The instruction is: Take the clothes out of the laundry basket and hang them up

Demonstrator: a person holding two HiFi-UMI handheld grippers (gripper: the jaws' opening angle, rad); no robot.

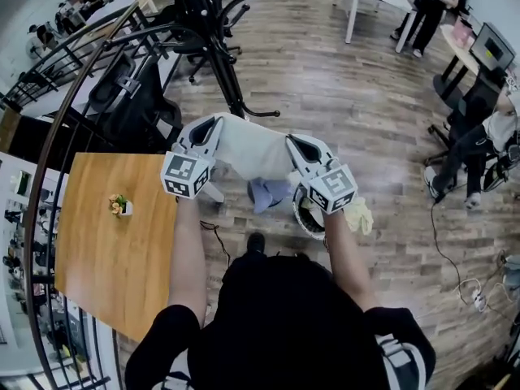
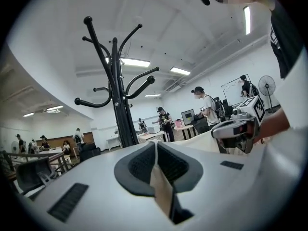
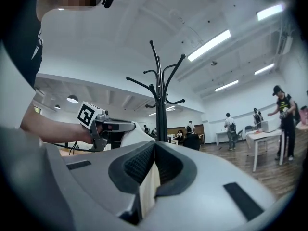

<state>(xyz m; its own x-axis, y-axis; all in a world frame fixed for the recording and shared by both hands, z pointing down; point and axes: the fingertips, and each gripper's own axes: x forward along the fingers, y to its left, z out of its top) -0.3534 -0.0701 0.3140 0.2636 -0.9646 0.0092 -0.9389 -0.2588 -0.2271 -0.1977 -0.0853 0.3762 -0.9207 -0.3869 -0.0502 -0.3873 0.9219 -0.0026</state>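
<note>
Head view: garment (image 1: 253,149) half hides basket (image 1: 305,220).

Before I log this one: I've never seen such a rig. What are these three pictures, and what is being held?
No robot: a person holds hand tongs in each hand. The head view is from a camera on the person's head, looking down. The two gripper views are from cameras riding on the tongs, looking along their jaws. The left tongs and right tongs are both shut on a white garment stretched between them. Under it is the basket with a blue cloth; a yellow cloth shows beside it. A black coat rack stands ahead, and a wooden table with a small flower pot is on the left.
</note>
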